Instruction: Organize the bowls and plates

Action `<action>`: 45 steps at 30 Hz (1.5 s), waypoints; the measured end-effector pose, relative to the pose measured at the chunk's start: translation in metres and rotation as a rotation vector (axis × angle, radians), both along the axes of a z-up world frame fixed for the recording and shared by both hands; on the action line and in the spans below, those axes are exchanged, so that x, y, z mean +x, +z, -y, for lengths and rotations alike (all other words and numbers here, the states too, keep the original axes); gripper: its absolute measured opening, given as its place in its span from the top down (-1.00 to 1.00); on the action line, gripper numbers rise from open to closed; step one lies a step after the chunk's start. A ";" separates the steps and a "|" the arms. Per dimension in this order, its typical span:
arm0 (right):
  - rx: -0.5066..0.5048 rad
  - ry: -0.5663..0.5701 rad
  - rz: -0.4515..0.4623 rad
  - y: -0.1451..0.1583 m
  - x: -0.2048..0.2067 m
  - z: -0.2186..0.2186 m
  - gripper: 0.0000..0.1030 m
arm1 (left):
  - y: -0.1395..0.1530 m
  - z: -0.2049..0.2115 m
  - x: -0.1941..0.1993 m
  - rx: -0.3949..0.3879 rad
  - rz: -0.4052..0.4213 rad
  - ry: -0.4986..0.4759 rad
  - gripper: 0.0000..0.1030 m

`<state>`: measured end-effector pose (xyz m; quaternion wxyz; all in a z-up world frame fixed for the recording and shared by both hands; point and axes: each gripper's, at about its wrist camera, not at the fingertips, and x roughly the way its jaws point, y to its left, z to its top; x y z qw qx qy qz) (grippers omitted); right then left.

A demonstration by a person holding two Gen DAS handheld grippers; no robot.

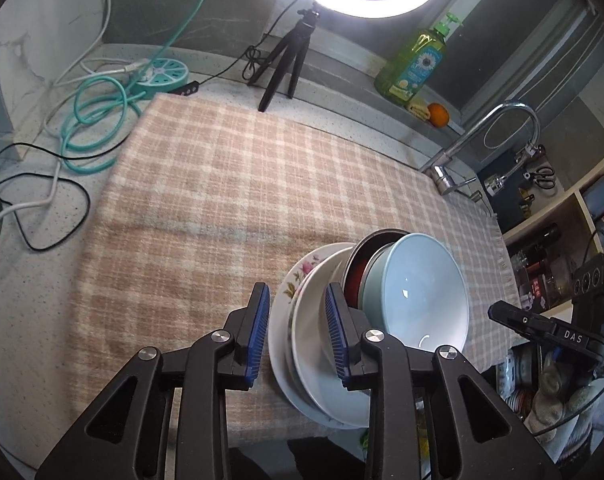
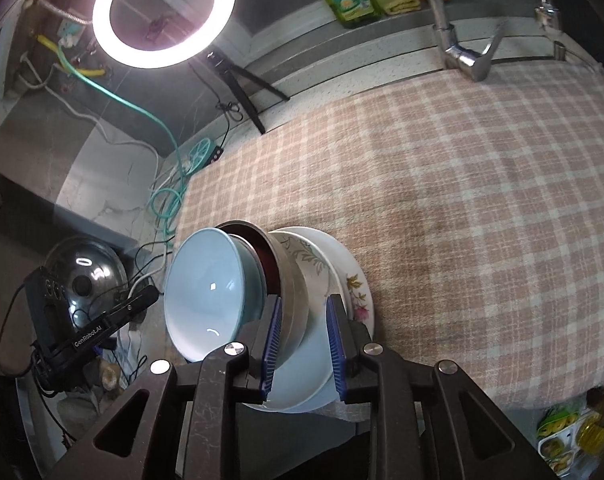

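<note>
Stack of dishes at lower centre of both views, on checked cloth [image 1: 222, 184] near its front edge: flowered plate [image 1: 298, 276] lowest, white plate [image 1: 318, 320] on it, dark bowl [image 1: 362, 256], then blue bowl [image 1: 418, 292] nested on top. Likely gathered to save space.

Left gripper [image 1: 298, 330]: jaws part open, straddling plate rims, left pad clear of them; no squeeze evident.

Right gripper [image 2: 304, 344]: jaws part open astride dark bowl rim; contact cannot be told.

We see a speckled counter [image 1: 30, 280] under a pink checked cloth [image 1: 222, 184]; at the far edge a lit ring light [image 1: 366, 4] on a tripod [image 1: 286, 64], a chrome faucet [image 1: 498, 132] to its right.
</note>
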<state>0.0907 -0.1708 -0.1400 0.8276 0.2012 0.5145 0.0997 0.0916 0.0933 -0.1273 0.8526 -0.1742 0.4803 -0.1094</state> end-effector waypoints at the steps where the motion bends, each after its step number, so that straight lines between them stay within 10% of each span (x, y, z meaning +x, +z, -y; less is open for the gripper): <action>1: -0.016 -0.012 0.004 0.001 -0.003 0.001 0.56 | 0.001 -0.001 -0.001 0.003 0.009 -0.001 0.47; 16: -0.154 0.000 0.163 0.028 -0.042 0.021 0.31 | 0.026 0.019 -0.053 0.131 0.092 0.111 0.45; 31: -0.420 0.057 0.410 0.082 -0.100 0.017 -0.45 | 0.073 0.080 -0.127 0.315 0.232 0.208 -0.58; 45: -0.397 0.063 0.443 0.087 -0.121 0.002 -0.65 | 0.082 0.097 -0.143 0.370 0.243 0.157 -0.60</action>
